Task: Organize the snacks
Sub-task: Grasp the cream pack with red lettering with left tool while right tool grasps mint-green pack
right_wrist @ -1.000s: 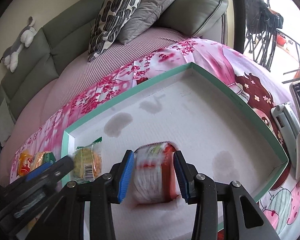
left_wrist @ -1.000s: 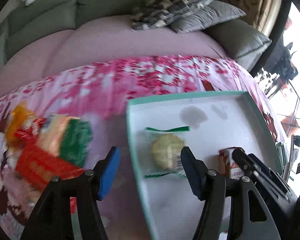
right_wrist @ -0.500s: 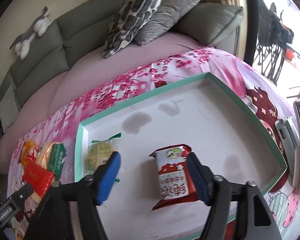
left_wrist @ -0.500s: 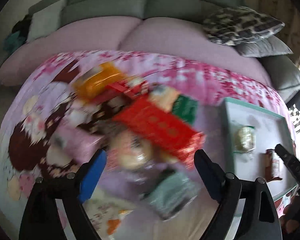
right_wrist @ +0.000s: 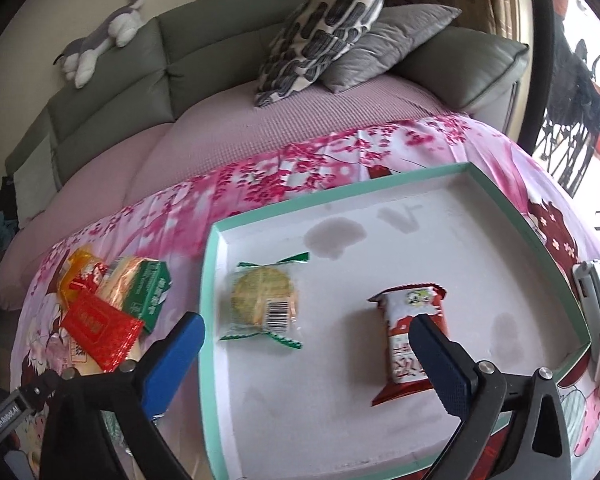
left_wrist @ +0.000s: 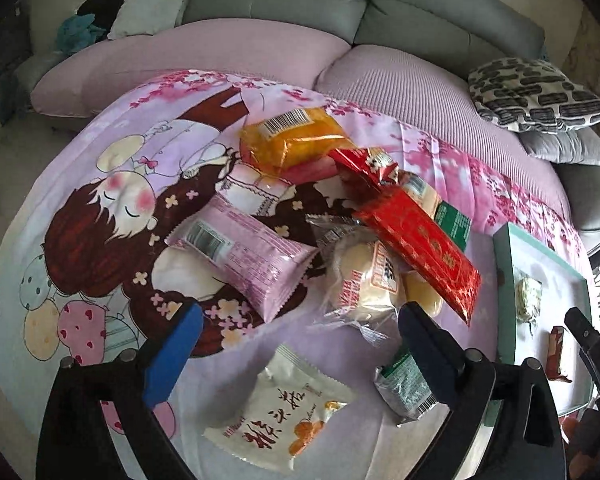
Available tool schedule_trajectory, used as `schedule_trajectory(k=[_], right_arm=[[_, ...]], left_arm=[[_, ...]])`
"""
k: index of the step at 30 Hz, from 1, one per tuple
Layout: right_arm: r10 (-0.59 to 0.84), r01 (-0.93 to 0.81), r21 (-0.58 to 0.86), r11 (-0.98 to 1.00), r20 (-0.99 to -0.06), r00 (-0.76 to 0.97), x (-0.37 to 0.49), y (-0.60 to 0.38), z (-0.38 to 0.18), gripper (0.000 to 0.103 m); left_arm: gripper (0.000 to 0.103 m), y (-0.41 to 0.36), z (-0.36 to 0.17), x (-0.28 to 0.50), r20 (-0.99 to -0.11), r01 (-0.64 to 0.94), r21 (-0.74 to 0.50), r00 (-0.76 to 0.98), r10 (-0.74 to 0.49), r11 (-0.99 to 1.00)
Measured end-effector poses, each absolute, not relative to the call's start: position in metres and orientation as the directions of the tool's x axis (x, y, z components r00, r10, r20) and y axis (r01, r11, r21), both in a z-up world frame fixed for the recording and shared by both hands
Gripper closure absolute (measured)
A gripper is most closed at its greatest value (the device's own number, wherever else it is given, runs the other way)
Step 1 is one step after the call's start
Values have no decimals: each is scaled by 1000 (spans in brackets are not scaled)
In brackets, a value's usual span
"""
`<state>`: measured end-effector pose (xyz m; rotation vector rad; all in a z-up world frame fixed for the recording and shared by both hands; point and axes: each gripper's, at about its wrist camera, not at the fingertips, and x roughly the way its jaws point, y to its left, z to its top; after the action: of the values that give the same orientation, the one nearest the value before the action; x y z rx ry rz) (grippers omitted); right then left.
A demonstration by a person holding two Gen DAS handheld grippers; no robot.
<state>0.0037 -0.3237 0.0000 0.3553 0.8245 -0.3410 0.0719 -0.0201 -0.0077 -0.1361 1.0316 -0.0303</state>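
Right wrist view: right gripper [right_wrist: 306,358], now wide open, has released the red packet [right_wrist: 410,334] mid-tray [right_wrist: 212,320]; left gripper [left_wrist: 296,356], empty, gapes over the snack pile [left_wrist: 364,240].

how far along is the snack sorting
Done: two snacks lie in the tray, a round cake and a red pack. In hand: nothing; the left gripper and right gripper are both open. Left: the pile on the cloth.
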Motion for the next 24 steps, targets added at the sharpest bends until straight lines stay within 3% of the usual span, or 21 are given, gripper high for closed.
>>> schedule_trajectory(k=[11, 18, 24], right_arm=[[-118, 346, 150, 926, -757, 643, 0, -280, 8, 0], [-3, 256, 207, 944, -770, 638, -2, -242, 2, 0], [18, 219, 195, 956, -784, 621, -5, -222, -2, 0]], left_arm=[[5, -14, -7, 71, -857, -28, -162, 499, -127, 986], [5, -6, -13, 63, -882, -32, -90, 466, -65, 995], [5, 21, -27, 57, -910, -98, -105, 412, -56, 990]])
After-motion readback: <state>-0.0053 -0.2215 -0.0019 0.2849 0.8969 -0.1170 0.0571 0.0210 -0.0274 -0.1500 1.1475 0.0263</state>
